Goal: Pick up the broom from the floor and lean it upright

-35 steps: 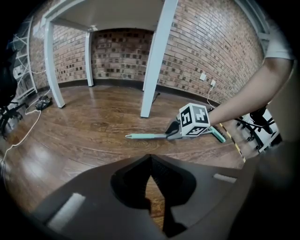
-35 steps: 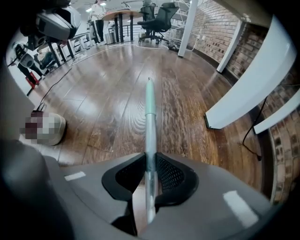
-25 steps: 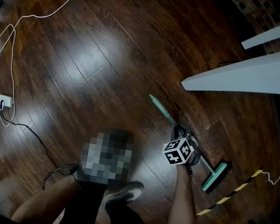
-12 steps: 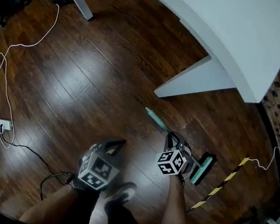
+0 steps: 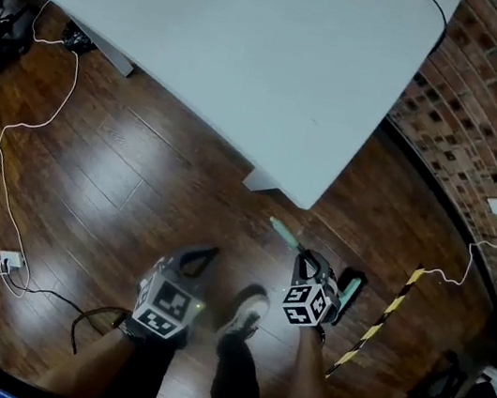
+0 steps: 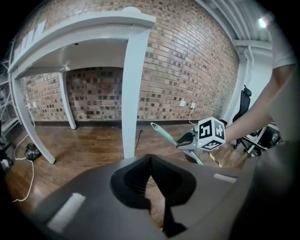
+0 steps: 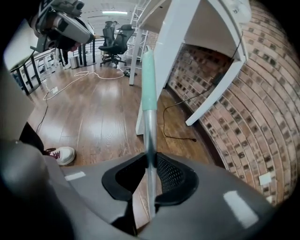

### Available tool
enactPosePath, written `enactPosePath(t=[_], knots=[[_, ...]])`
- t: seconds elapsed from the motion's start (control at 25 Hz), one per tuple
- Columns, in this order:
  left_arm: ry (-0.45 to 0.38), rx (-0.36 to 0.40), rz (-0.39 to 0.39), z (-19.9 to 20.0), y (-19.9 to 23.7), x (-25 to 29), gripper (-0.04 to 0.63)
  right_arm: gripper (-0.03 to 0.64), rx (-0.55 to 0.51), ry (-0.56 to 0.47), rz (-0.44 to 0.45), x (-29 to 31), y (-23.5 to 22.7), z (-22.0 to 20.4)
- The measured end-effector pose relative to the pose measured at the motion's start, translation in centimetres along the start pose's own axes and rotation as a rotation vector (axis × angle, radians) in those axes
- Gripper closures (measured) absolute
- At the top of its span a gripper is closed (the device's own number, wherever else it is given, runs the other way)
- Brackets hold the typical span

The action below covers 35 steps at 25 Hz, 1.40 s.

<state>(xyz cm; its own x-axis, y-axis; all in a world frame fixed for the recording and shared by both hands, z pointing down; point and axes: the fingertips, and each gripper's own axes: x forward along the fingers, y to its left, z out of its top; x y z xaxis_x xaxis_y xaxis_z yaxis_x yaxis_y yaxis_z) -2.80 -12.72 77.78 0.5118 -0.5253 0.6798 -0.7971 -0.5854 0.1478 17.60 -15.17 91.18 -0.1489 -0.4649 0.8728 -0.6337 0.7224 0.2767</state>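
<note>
1. Over the dark wood floor (image 5: 137,183), just off the near corner of the white bench (image 5: 237,48), both tongs hang side by side and apart. A shoe (image 5: 248,308) shows on the floor between them.
2. Right tongs (image 5: 305,268): pinching the broom (image 5: 282,233) on the bare metal part of its handle, just below the teal grip. In the right gripper view the handle (image 7: 149,89) runs straight up between the pads (image 7: 171,176), which press on it from both sides.
3. Right arm pose: the bare forearm (image 5: 311,385) comes up from the lower edge of the head view. The tongs are aimed forward and steeply down, with the marker cube uppermost.
4. Broom position: tilted. Its teal end points toward the bench leg (image 5: 266,182). Its brush head (image 5: 350,287) lies to the lower right of the right tongs, near a black-and-yellow striped strip (image 5: 377,326). Cannot tell whether the brush head touches the floor.
5. Left tongs (image 5: 200,255): tips pressed together, nothing between them. The left gripper view shows the two pads (image 6: 136,180) meeting at their ends, with only floor visible behind.
6. Left arm pose: the forearm (image 5: 96,362) also rises from the lower edge, with the tongs aimed forward and down.
7. Left gripper view: the right tongs (image 6: 186,139) and the slanted broom (image 6: 161,133) sit ahead and to the right. A brick wall (image 6: 178,70) stands behind them.
</note>
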Motion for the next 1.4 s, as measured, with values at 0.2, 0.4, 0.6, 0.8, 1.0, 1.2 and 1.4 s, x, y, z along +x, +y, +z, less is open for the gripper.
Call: enactPosePath(t=[0.2, 0.4, 0.6, 0.8, 1.0, 1.2, 1.4], knots=[[-0.005, 0.007, 0.005, 3.8, -0.9, 0.4, 0.597, 0.529, 0.079, -0.041, -0.032, -2.1, -5.0, 0.7], [-0.056, 0.033, 0.016, 8.8, -2.0, 0.8, 0.596, 0.526, 0.120, -0.108, -0.028, -3.3, -9.7, 3.3], [-0.068, 0.042, 0.011, 12.0, -3.5, 1.4, 0.597, 0.523, 0.151, -0.179, -0.005, -3.3, -14.6, 6.7], [-0.078, 0.013, 0.046, 14.3, -3.2, 1.9, 0.596, 0.523, 0.197, -0.263, 0.026, -3.3, -18.1, 11.6], [-0.069, -0.004, 0.067, 15.2, -2.9, 3.0, 0.596, 0.523, 0.199, -0.337, 0.062, -3.0, -20.6, 16.7], [-0.059, -0.013, 0.085, 15.4, -2.6, 3.7, 0.596, 0.523, 0.209, -0.388, 0.066, -2.9, -22.7, 20.3], [-0.040, -0.014, 0.092, 14.8, -2.5, 3.7, 0.596, 0.525, 0.235, -0.436, 0.052, -3.3, -23.9, 23.2]])
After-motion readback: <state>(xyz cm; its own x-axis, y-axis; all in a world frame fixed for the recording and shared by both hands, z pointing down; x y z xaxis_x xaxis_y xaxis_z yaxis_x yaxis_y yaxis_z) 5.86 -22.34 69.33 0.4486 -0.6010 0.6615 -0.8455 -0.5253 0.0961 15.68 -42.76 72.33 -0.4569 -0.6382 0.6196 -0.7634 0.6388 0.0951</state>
